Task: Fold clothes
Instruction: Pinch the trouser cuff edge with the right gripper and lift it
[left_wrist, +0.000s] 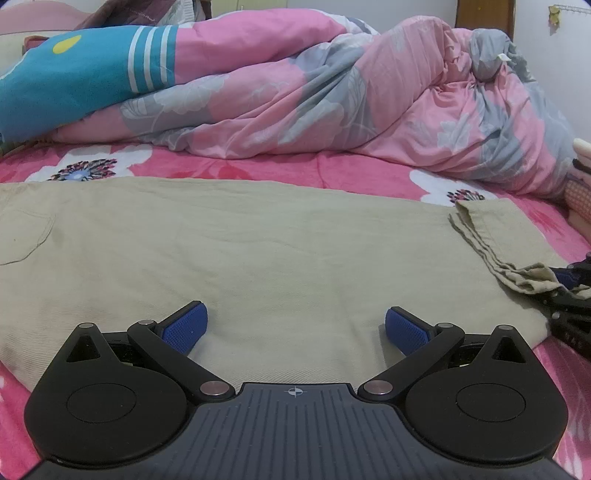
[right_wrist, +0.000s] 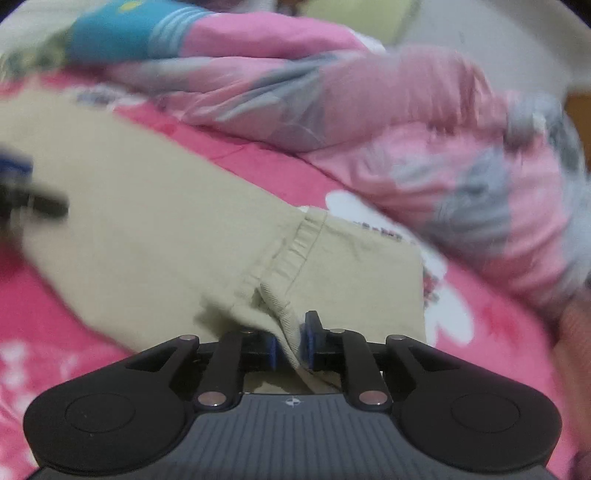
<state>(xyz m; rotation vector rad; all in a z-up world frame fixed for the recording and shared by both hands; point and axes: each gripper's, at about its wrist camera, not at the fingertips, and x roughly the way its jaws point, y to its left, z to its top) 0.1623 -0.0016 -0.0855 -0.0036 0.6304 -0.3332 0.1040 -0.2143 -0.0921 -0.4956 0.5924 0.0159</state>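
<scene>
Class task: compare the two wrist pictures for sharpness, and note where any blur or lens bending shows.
Left wrist view: sharp throughout; beige trousers and open left tongs crisp, though the fisheye bows the bed's edges. Right wrist view: motion-smeared, pink quilt streaked; only the right tongs, shut on the trouser fabric, look sharp.

**Around your workspace: bedding and room**

You have a hot-pink bedsheet (left_wrist: 343, 166) under everything, printed with white flowers; one flower (left_wrist: 88, 168) lies far left, another (left_wrist: 448, 186) far right. Behind it, a crumpled pink-and-grey floral duvet (left_wrist: 332, 99) runs across the far side of the bed and bunches highest at the right. On its left end you see a teal cushion (left_wrist: 70, 81) with white stripes and a yellow spot. At the far right, a brown wooden door (left_wrist: 484, 14) stands against a white wall (left_wrist: 554, 66).
</scene>
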